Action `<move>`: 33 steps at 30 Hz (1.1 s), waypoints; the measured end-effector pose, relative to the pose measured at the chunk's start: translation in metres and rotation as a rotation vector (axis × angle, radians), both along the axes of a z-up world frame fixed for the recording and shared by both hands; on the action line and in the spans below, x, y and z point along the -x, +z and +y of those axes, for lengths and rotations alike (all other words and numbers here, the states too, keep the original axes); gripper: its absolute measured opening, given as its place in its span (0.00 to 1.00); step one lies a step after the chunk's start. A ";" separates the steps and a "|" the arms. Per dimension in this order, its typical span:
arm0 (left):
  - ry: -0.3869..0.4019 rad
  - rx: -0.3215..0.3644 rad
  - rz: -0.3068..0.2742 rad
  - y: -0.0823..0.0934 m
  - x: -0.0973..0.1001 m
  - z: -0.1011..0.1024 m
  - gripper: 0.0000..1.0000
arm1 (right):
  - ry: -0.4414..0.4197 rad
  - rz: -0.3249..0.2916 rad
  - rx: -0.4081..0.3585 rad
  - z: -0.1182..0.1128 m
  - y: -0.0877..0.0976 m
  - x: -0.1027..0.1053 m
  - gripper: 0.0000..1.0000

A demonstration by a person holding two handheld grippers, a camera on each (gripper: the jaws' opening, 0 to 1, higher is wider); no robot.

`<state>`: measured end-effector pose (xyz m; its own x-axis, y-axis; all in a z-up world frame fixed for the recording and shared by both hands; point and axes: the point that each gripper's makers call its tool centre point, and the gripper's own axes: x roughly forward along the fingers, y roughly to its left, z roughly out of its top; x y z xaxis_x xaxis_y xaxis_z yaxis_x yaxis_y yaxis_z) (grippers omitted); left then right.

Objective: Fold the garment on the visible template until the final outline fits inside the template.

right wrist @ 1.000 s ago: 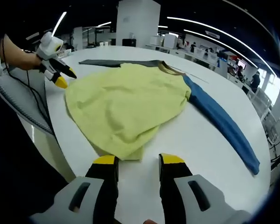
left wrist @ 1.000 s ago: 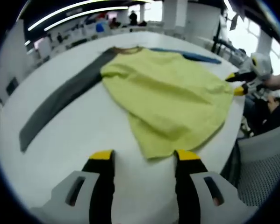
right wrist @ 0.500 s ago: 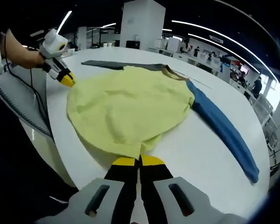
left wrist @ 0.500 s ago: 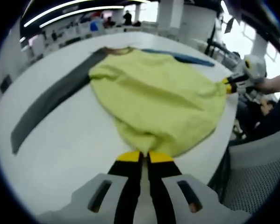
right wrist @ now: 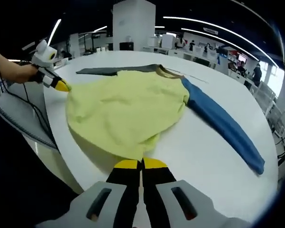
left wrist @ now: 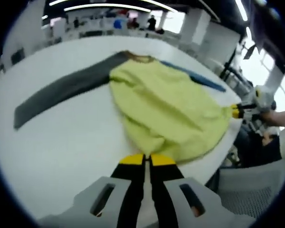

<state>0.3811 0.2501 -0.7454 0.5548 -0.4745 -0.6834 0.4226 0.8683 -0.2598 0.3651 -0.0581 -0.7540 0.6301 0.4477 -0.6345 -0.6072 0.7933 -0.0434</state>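
Note:
A yellow-green garment (left wrist: 168, 107) with one grey sleeve (left wrist: 66, 88) and one blue sleeve (left wrist: 194, 78) lies spread on a white round table (left wrist: 61, 137). My left gripper (left wrist: 144, 159) is shut on one corner of the garment's hem, and that hem is lifted and bunched. My right gripper (right wrist: 141, 164) is shut on the other hem corner. The garment (right wrist: 123, 107) shows its blue sleeve (right wrist: 223, 128) to the right and its grey sleeve (right wrist: 109, 70) far back. Each gripper appears in the other's view: right gripper (left wrist: 237, 111), left gripper (right wrist: 61, 86).
The table edge (right wrist: 61, 156) runs close along the hem side. A mesh-backed chair (left wrist: 256, 190) stands beside the table, with another grey chair (right wrist: 18, 114) near a person's hand (right wrist: 16, 72). Desks and people stand far behind.
One second ago both grippers stood open at the hem; they have since shut on it. The hem has been drawn up and the body has bunched a little.

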 end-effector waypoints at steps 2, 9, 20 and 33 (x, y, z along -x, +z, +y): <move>0.035 0.031 0.005 0.006 0.001 0.003 0.00 | -0.018 0.000 -0.026 -0.001 0.006 0.002 0.01; 0.114 0.048 0.036 0.012 0.009 0.013 0.00 | -0.093 0.027 -0.114 -0.007 0.021 0.010 0.01; 0.195 0.089 0.093 0.013 0.026 0.018 0.00 | -0.150 0.087 -0.140 -0.012 0.028 0.030 0.01; 0.213 0.062 0.152 -0.004 0.049 0.024 0.00 | -0.220 0.166 -0.167 -0.015 0.013 0.058 0.01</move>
